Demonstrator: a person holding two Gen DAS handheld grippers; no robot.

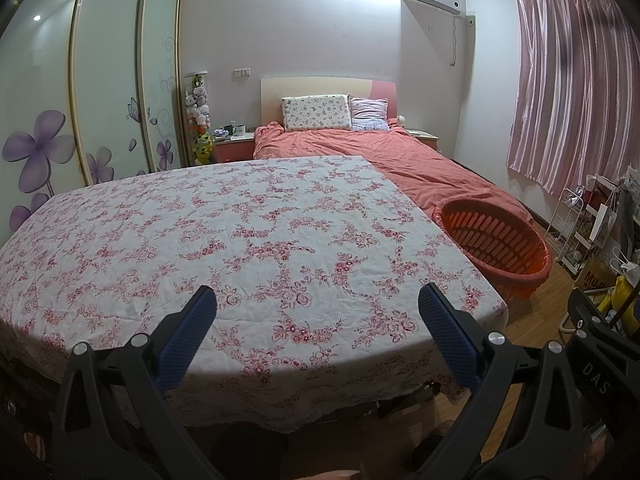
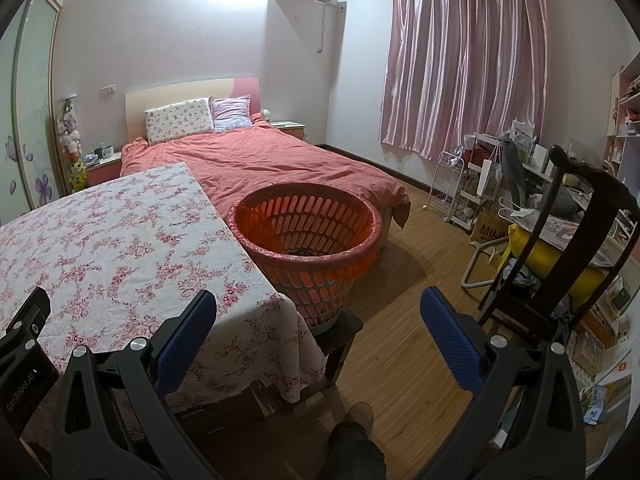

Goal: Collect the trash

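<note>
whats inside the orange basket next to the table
The orange basket is lined with a thin orange bag. In the right wrist view something dark and patterned lies at the bottom, too small to identify. The near wall hides the rest of the floor; the left wrist view shows only the slatted inner wall.

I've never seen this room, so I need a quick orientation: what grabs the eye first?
The table's floral tablecloth fills the foreground, with no trash visible on it. Just off its right edge an orange slatted basket stands on a dark stool. Behind them lies a bed with a salmon-pink cover, and pink curtains hang to the right.
</note>
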